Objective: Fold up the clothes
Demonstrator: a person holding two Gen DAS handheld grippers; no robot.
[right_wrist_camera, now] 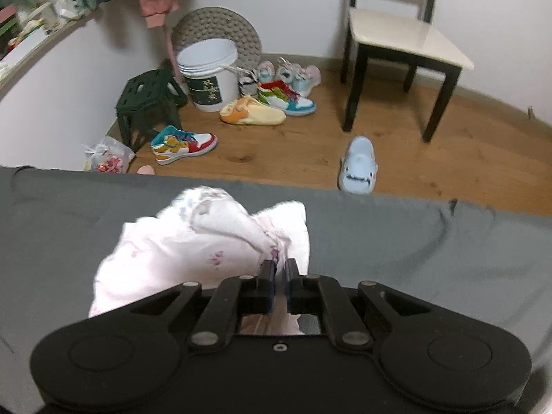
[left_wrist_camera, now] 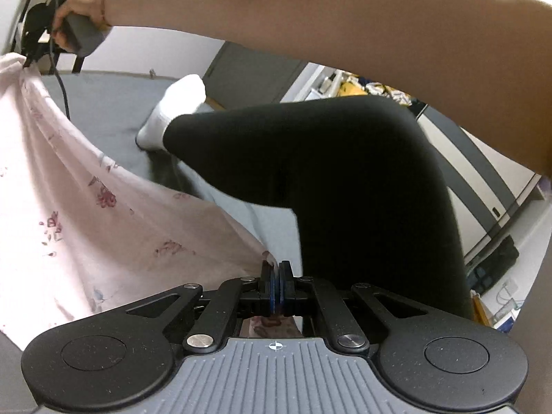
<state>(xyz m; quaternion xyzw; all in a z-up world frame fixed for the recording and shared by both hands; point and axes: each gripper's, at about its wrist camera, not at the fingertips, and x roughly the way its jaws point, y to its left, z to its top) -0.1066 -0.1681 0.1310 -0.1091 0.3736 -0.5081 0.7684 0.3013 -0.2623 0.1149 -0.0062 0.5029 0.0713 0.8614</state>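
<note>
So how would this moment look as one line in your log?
step: fold clothes | left tool: shut on floral cloth | right tool: shut on floral cloth | cloth: stretched between tools above grey bed

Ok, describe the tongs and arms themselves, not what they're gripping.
Left tongs: black linkage arms, silver rivets, blue pads, ribbed grey body with a crosshair mark. Right tongs: same black build, grey handle, black cable. Bare forearm with thin wrist bracelet.
</note>
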